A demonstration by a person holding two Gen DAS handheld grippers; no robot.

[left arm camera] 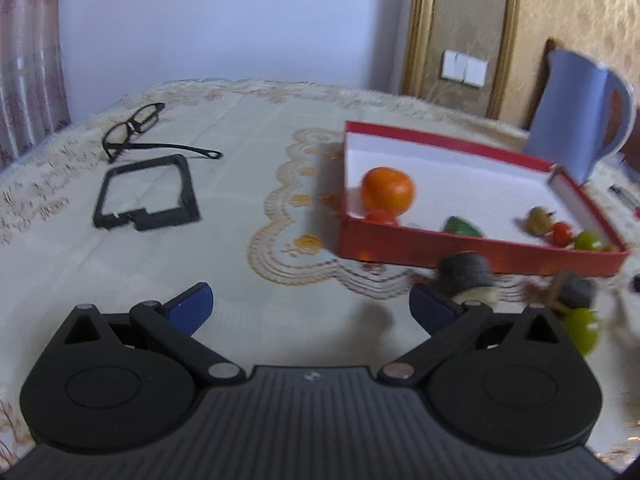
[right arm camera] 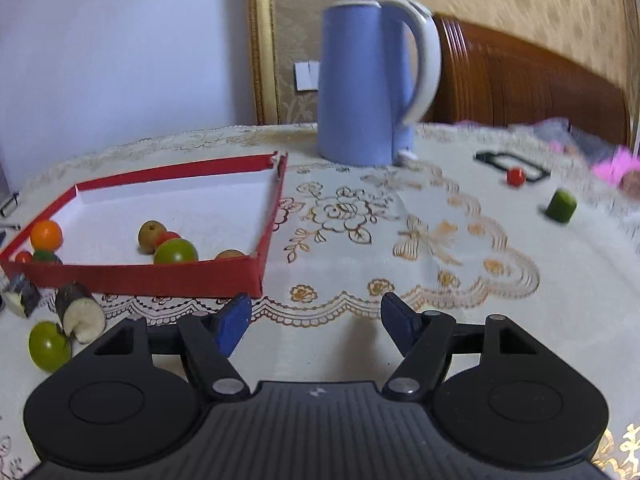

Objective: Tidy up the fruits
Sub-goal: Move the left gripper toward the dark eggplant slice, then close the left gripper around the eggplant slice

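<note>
Fruit mostly sits in red box [right arm camera: 160, 276], collected there for sorting: orange [right arm camera: 46, 234], green tomato [right arm camera: 176, 251]. Strays wait on bench [right arm camera: 360, 240]: red tomato [right arm camera: 516, 176], green chunk [right arm camera: 561, 205]. Left tool [left arm camera: 310, 308] & right tool [right arm camera: 316, 322] both spread, nothing held.

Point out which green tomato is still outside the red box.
The green tomato on the tablecloth in front of the red box, beside the cut dark piece. The other green tomato sits inside.

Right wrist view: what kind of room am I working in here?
Probably a home bedroom or living room, not a kitchen: a lace-trimmed tablecloth covers the table, a blue kettle stands on it, and a carved wooden headboard or sofa back sits against patterned wallpaper.
</note>
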